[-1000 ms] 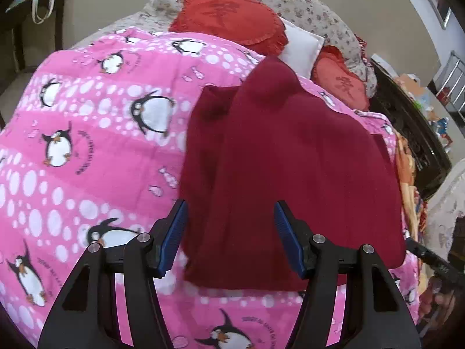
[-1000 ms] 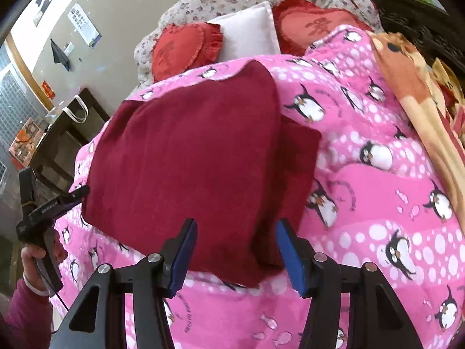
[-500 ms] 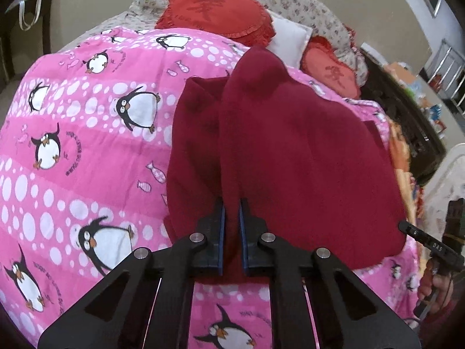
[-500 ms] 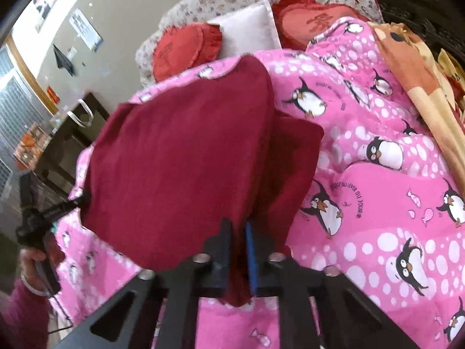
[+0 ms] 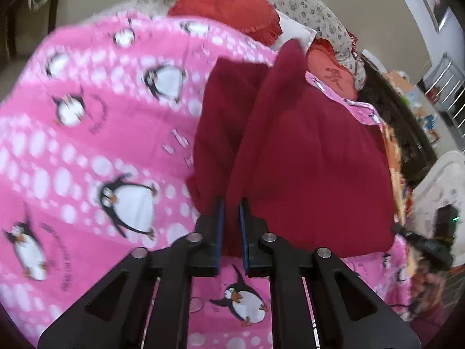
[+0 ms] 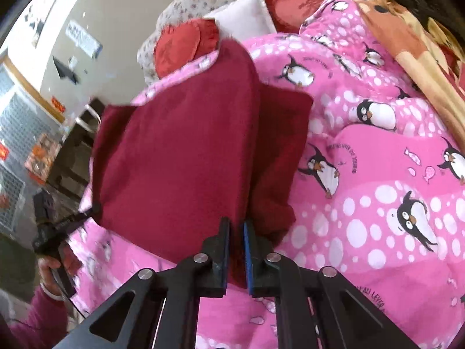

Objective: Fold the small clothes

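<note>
A dark red garment (image 5: pixel 305 157) lies partly folded on a pink penguin blanket (image 5: pixel 87 151), its near edge lifted. My left gripper (image 5: pixel 231 212) is shut on the garment's near left corner. In the right wrist view my right gripper (image 6: pixel 236 232) is shut on the near right corner of the same garment (image 6: pixel 180 157), raised off the blanket (image 6: pixel 377 189). A narrower layer of the garment hangs beside each grip. The other hand-held gripper shows at each view's edge, the right one (image 5: pixel 421 244) and the left one (image 6: pixel 58 224).
Red heart cushions (image 5: pixel 229 8) and a white pillow (image 6: pixel 244 14) lie at the bed's head against a floral headboard (image 5: pixel 305 3). An orange patterned blanket (image 6: pixel 407 37) lies along the bed's right side. Dark furniture (image 6: pixel 66 157) stands left of the bed.
Both grippers closed from open onto the garment's near corners, then lifted the near edge off the blanket. The views are blurred by motion.
</note>
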Tool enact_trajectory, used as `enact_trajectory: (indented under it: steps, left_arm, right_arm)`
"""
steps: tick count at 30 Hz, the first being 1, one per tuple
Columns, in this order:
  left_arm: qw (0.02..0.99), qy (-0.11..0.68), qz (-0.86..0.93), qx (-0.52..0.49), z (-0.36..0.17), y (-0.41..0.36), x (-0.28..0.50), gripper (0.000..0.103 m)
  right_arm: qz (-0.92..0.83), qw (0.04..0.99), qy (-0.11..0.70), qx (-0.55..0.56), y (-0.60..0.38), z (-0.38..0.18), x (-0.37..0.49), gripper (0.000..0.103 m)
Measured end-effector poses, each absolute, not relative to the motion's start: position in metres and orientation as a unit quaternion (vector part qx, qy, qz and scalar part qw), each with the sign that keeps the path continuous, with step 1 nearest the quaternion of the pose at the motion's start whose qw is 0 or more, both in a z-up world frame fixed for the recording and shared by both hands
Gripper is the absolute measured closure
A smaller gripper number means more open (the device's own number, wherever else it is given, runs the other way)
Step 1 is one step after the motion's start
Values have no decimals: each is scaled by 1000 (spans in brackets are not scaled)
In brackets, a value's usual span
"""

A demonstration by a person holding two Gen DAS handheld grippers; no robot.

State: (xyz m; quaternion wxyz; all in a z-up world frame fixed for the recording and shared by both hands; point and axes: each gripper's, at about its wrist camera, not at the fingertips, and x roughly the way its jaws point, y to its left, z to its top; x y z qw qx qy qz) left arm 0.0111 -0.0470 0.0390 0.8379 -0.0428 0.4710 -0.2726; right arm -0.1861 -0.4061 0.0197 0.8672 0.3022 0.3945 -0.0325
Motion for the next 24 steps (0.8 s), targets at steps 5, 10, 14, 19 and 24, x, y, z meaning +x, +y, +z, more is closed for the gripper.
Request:
enact_trajectory:
  steps: [5, 10, 14, 19, 24]
  left_arm:
    - [870, 414, -267, 7, 73, -61, 5, 44]
    - [879, 400, -259, -1, 80, -93, 29, 43]
    - [880, 421, -218, 12, 59, -119, 60, 43]
    - [872, 451, -190, -1, 33, -121, 87, 41]
    - [877, 441, -190, 11, 26, -124, 89, 39]
  right_arm:
    - [-36, 891, 358, 276, -408, 56, -178, 55]
    - [-36, 904, 364, 222, -388, 62, -125, 55]
    - [-49, 907, 378, 180, -380, 55, -82, 60]
    - [-91, 904, 387, 159, -404, 50, -49, 60]
    - [-100, 885, 418, 180, -429, 17, -24, 60]
